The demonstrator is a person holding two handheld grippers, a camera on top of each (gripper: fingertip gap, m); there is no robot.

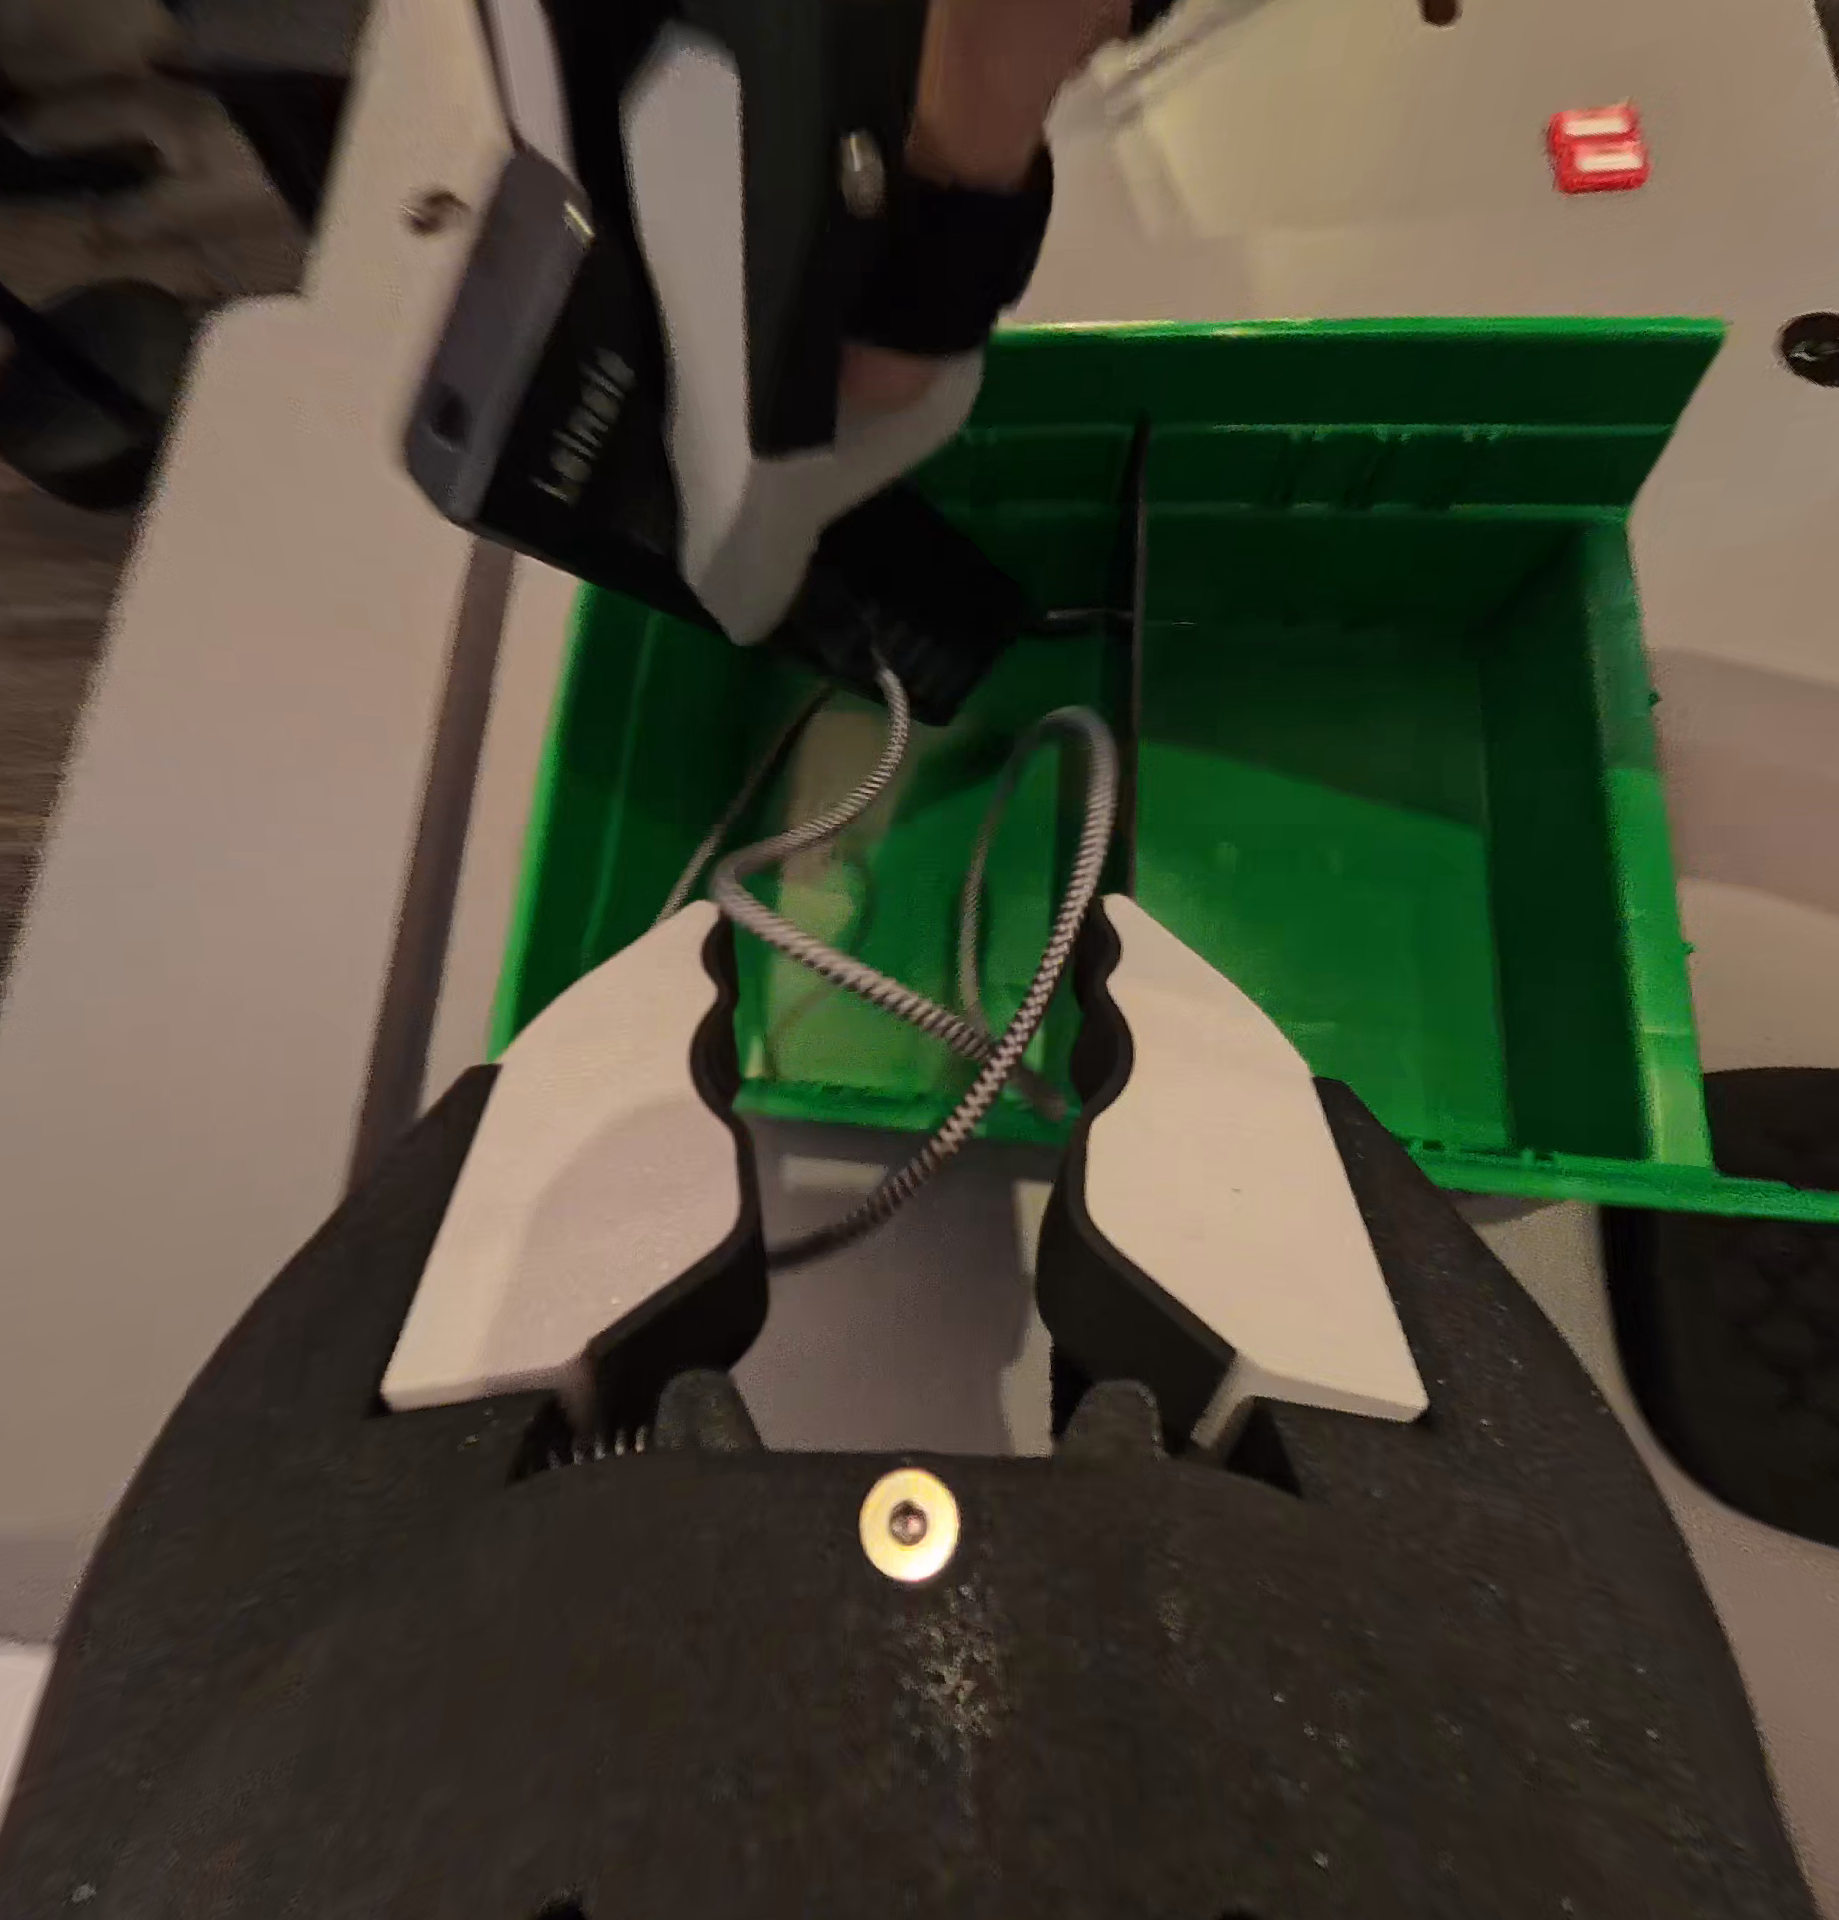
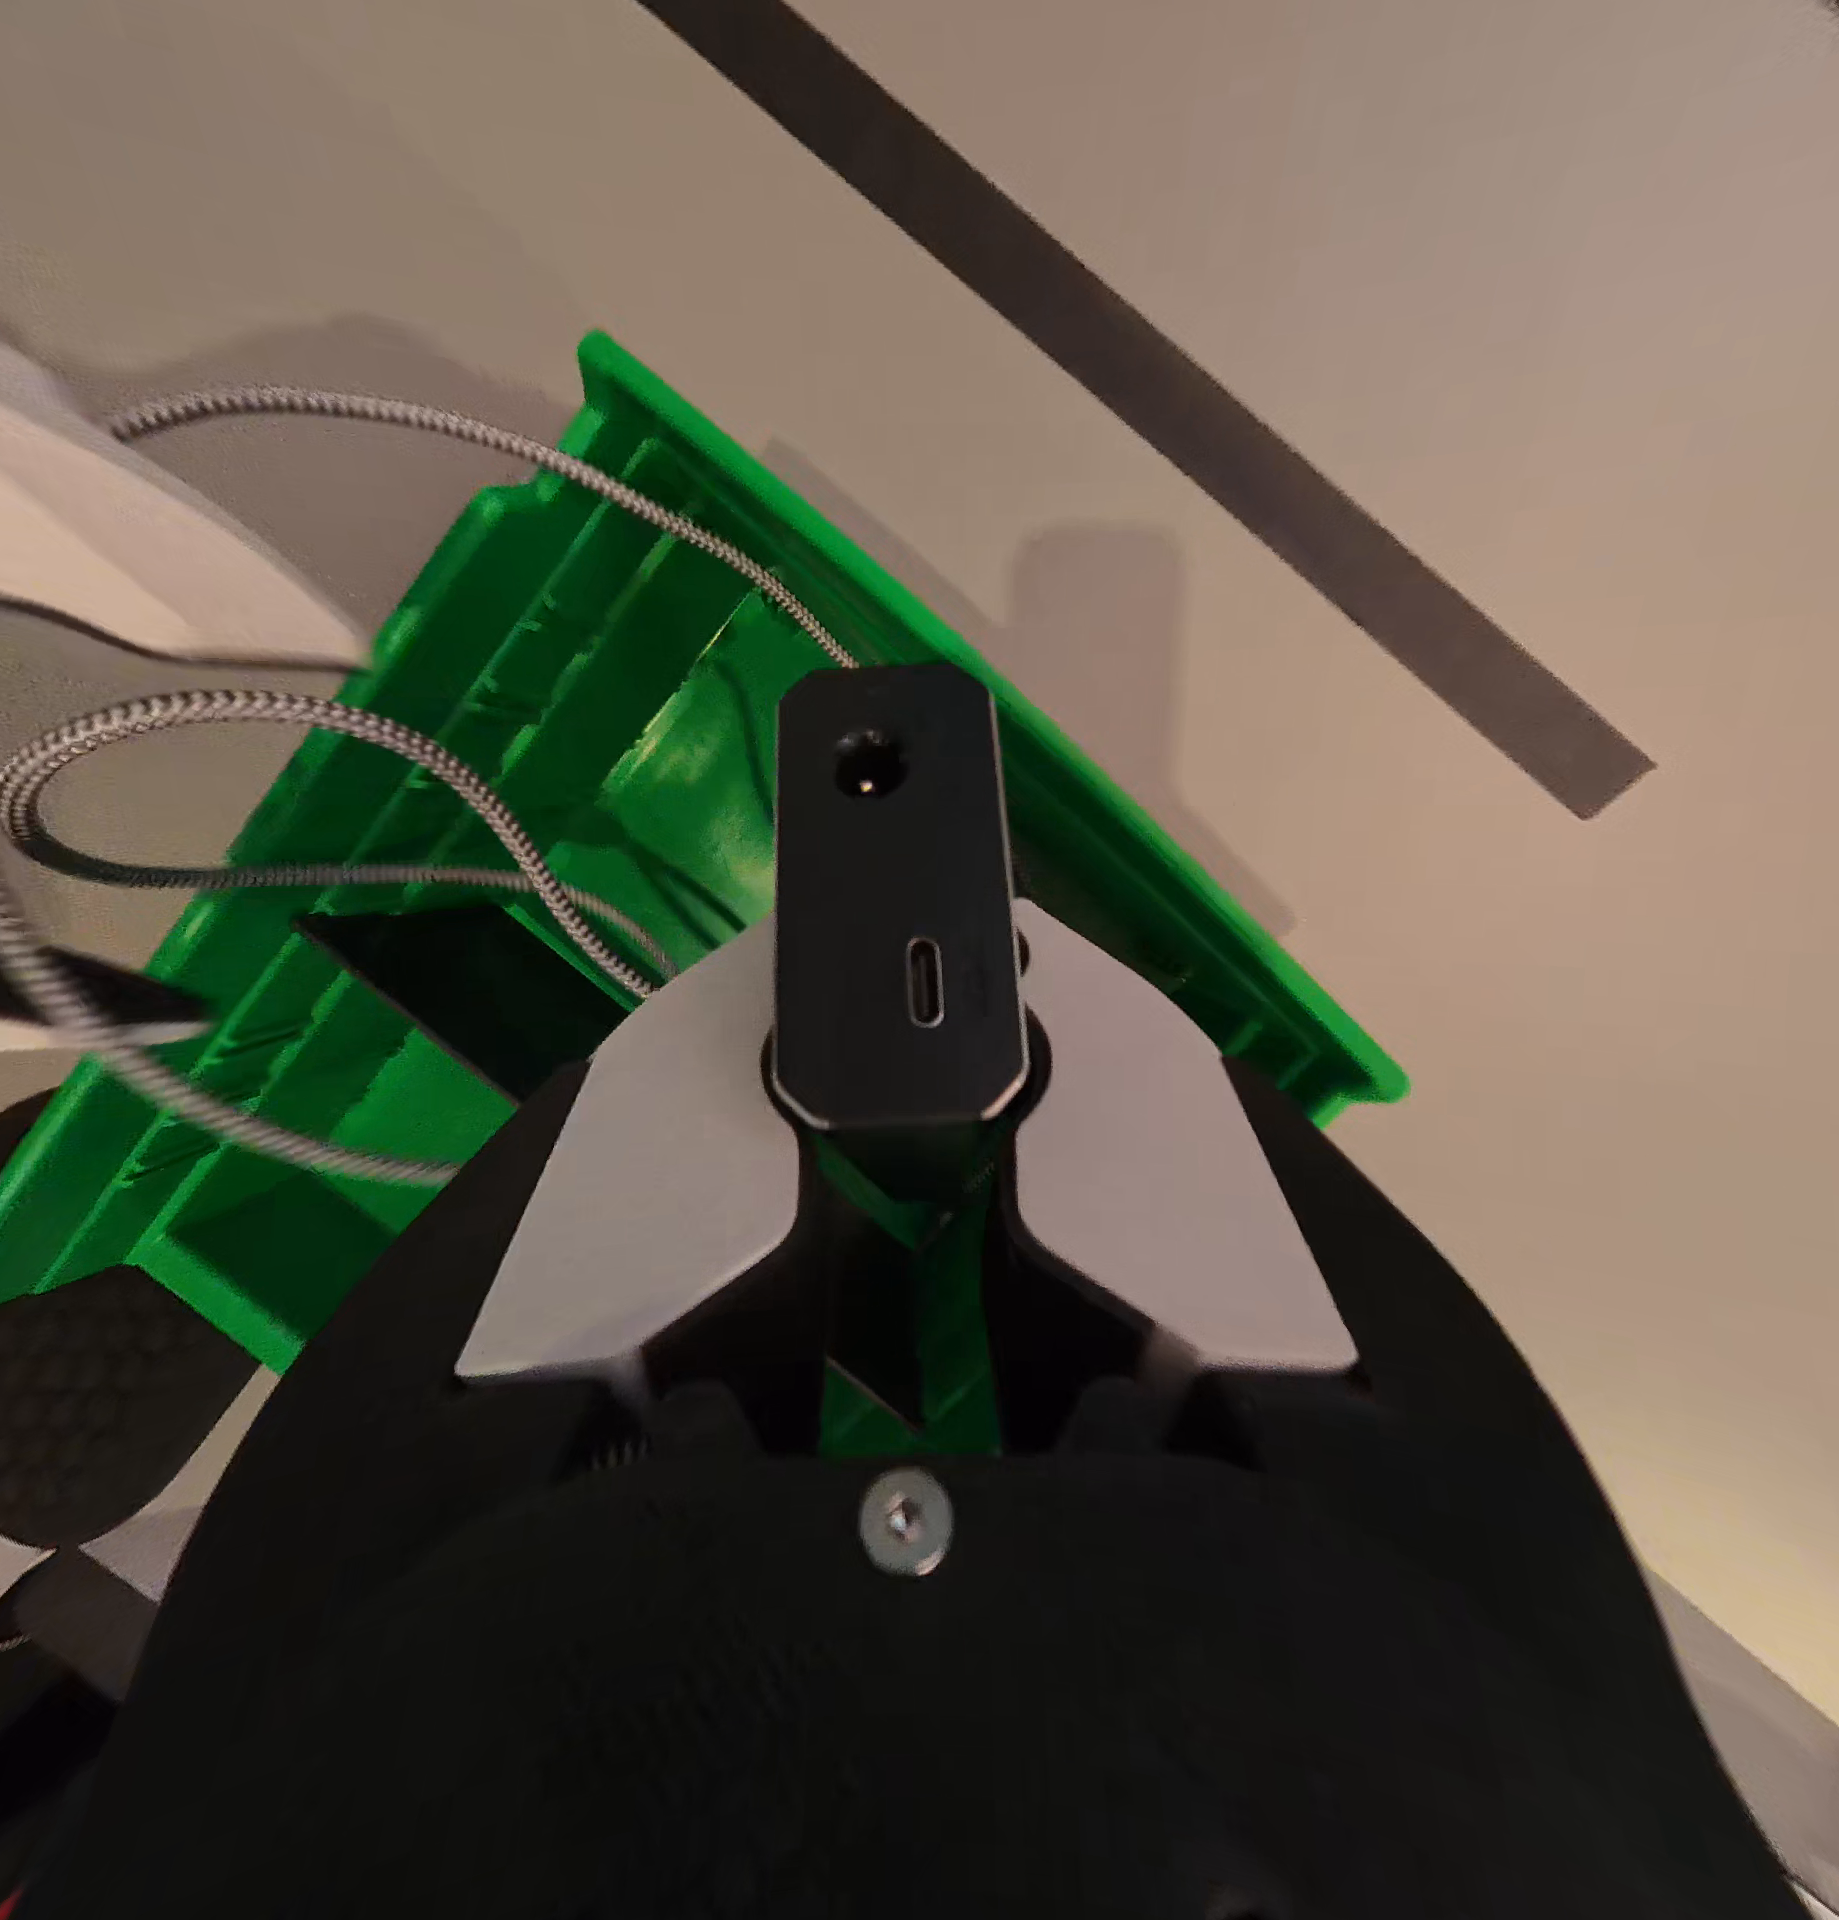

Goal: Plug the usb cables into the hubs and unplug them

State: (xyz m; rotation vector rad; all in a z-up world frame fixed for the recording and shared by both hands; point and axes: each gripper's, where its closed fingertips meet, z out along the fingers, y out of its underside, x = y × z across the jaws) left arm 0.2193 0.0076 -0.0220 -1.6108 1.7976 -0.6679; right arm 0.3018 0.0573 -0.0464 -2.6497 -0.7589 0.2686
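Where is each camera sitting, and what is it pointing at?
Left wrist view: sits on the left gripper, looking down along its open fingers into the green bin on the table; the braided cable crosses between the fingers, and the person's gloved hand shows beyond.
Right wrist view: sits on the right gripper, looking along fingers shut on the dark hub, end ports facing the camera.
Shared: both show the bin, cable and hub; the left view sees the right gripper holding the hub.

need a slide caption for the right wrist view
Right gripper clamps a dark USB hub end-on above the green bin, braided cable looping left.
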